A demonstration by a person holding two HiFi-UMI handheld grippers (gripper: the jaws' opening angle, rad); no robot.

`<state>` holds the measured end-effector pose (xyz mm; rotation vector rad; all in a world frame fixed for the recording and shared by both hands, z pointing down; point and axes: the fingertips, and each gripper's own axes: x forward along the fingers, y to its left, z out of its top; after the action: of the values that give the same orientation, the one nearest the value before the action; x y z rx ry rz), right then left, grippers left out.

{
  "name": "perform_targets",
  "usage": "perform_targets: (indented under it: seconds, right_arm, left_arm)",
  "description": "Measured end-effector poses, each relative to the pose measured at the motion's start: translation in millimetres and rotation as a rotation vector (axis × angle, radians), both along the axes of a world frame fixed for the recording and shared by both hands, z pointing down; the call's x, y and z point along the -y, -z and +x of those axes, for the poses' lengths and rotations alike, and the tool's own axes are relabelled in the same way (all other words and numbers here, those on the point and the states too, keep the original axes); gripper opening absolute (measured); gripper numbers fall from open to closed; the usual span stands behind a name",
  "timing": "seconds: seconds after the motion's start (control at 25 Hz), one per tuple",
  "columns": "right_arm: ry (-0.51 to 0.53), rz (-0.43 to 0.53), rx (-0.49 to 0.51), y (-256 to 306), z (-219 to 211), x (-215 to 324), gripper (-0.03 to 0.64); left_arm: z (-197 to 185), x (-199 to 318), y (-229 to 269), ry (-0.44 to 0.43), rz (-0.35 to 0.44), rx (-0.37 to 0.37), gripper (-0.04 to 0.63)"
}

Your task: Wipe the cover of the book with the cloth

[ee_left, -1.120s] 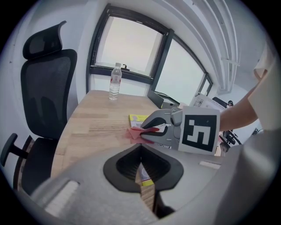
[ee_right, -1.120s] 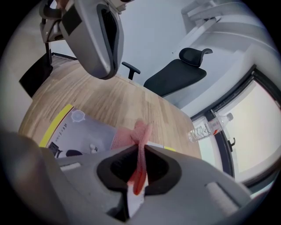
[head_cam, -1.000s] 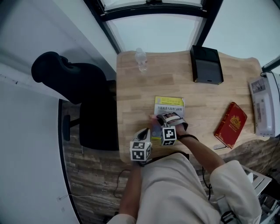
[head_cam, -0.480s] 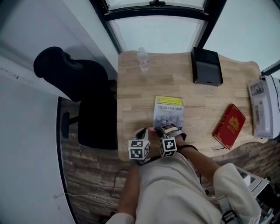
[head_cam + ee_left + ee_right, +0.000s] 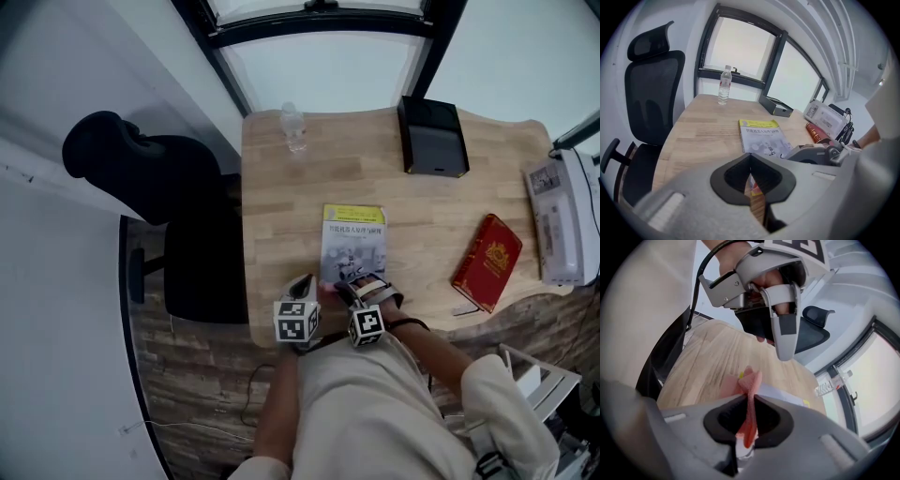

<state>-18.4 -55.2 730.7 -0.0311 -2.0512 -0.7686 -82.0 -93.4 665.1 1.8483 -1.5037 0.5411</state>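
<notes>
No words or numbers can be read. The thin book with a yellow top band [image 5: 353,246] has a line of dark print under the band, too small to make out. The red hardback book [image 5: 487,262] shows a blurry gold emblem.

Bright window daylight, fisheye-warped edges.

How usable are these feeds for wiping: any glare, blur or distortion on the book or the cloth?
Head view: even daylight, no glare on the book, though the window is washed out pale. Left gripper view: strong fisheye bend and dark corners, near foreground blurred, book fairly sharp. Right gripper view: same fisheye, cloth pinched in the jaws clear enough, bright panes at right overexposed.
</notes>
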Motion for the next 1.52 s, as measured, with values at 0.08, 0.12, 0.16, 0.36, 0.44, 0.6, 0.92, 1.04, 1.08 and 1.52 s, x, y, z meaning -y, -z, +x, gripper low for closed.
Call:
perform_targets:
  seconds: [0.08,0.12,0.16,0.36,0.44,0.6,0.92,1.04,1.08,1.52]
  right_arm:
    - [-0.015,0.004,-0.001,-1,6,5,0.026]
    - [-0.023,0.005,0.000,-2,9,8,0.026]
    - [-0.030,0.005,-0.001,-3,12,10,0.026]
    - [-0.057,0.020,-0.018,-5,19,30,0.028]
    - [-0.061,0.024,-0.028,-8,22,39,0.028]
    - [-0.081,0.044,-0.031,-7,19,64,0.028]
    - [-0.113,0.052,-0.038,-8,12,111,0.027]
    - [-0.141,0.078,-0.023,-2,8,139,0.026]
    - [-0.153,0.070,-0.023,-3,7,146,0.026]
    - [-0.323,0.084,-0.037,-4,21,232,0.026]
  left_arm:
    - [5,3,-1,-0.010,0.001,-0.005,0.006]
    - [7,4,-1,-0.015,0.000,-0.008,0.006]
    - [10,6,-2,-0.021,-0.001,-0.010,0.006]
    - [25,13,-4,-0.062,-0.006,-0.011,0.006]
    - [30,15,-5,-0.075,-0.006,-0.011,0.006]
    - [28,16,-10,-0.065,-0.019,-0.026,0.006]
    - [23,16,-12,-0.051,-0.031,-0.024,0.006]
    - [19,12,-16,-0.055,-0.048,-0.017,0.006]
    - [17,11,-18,-0.056,-0.055,-0.013,0.006]
    - [11,11,-18,-0.043,-0.065,0.005,0.006]
